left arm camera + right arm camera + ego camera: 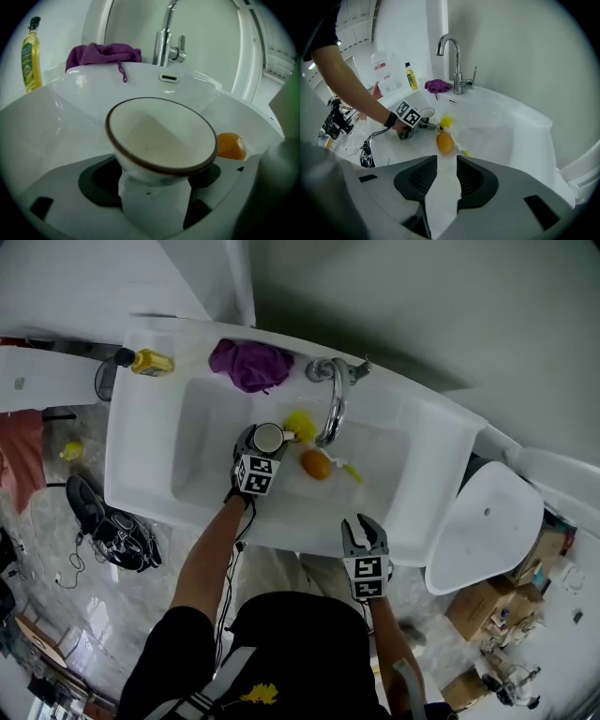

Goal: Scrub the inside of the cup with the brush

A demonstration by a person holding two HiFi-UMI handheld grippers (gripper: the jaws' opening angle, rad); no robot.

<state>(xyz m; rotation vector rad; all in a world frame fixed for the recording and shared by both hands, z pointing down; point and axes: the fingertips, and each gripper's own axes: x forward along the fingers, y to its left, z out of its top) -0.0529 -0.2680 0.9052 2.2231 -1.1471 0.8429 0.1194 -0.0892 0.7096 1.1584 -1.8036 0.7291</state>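
Fingers of our right gripper stand apart, empty; brush lies ahead, handle toward them; left gripper clamps cup

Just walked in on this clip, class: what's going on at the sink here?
A person stands at a white sink with a gripper in each hand. The left gripper holds the cup in the basin. The right gripper is open and empty over the front rim. The brush lies in the basin, untouched, so scrubbing hasn't started.
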